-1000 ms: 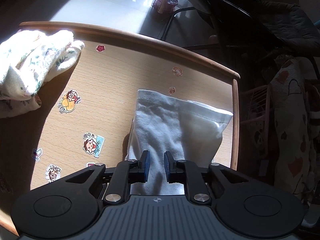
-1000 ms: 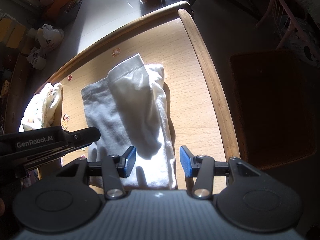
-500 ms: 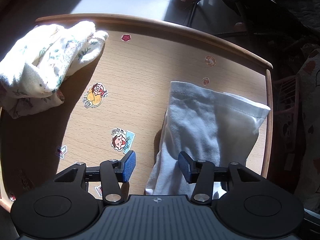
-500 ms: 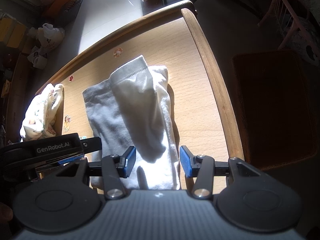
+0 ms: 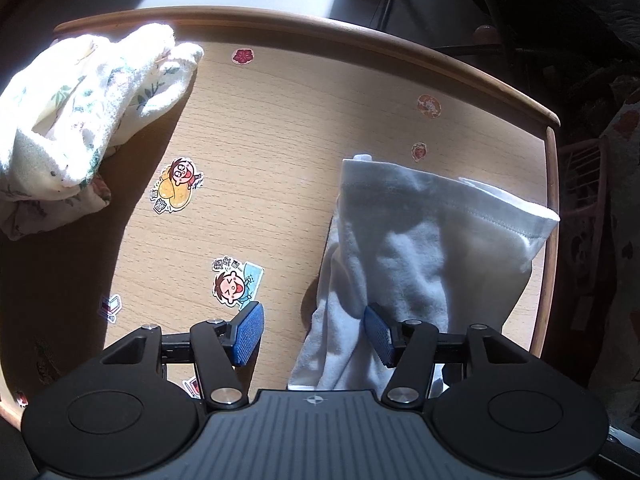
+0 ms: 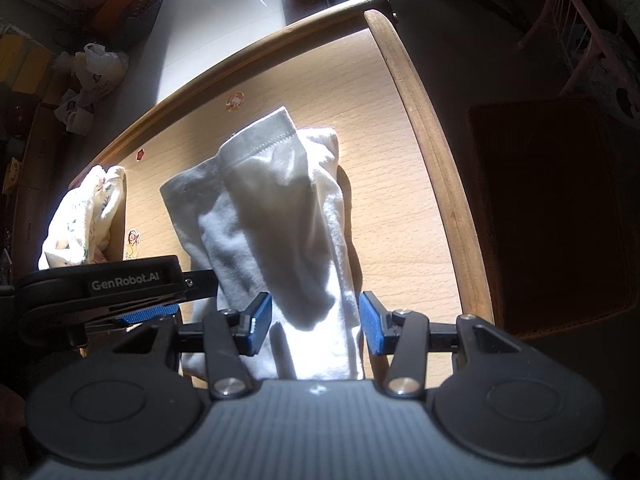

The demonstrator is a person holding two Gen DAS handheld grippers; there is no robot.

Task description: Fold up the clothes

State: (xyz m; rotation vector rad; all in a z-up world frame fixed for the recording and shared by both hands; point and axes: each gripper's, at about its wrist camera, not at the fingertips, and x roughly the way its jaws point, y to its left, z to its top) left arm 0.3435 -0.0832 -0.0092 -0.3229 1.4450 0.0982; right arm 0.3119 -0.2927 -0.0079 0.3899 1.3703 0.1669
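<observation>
A white folded garment [image 5: 432, 248] lies on the right half of the wooden table [image 5: 360, 36], hem end farthest from me. My left gripper [image 5: 314, 332] points straight down over its near left edge; its jaws are opening. The cloth's edge lies between the pads, and neither pad presses on it. My right gripper [image 6: 314, 328] hangs open above the near end of the same white garment [image 6: 280, 216], which runs under the gap untouched. One blue pad of the left gripper [image 6: 148, 314] shows at the left of the right wrist view.
A crumpled floral garment [image 5: 80, 112] sits at the table's far left corner, also the floral garment [image 6: 86, 216]. Cartoon stickers [image 5: 176, 188] dot the wood. A raised rim [image 6: 436, 168] borders the table. A dark chair [image 6: 552, 208] stands to the right, floor clutter [image 6: 100, 68] beyond.
The left gripper's jaws went from nearly shut on the white garment to wide apart, letting it go, and the gripper shifted left and lower. The right gripper has stayed still and open.
</observation>
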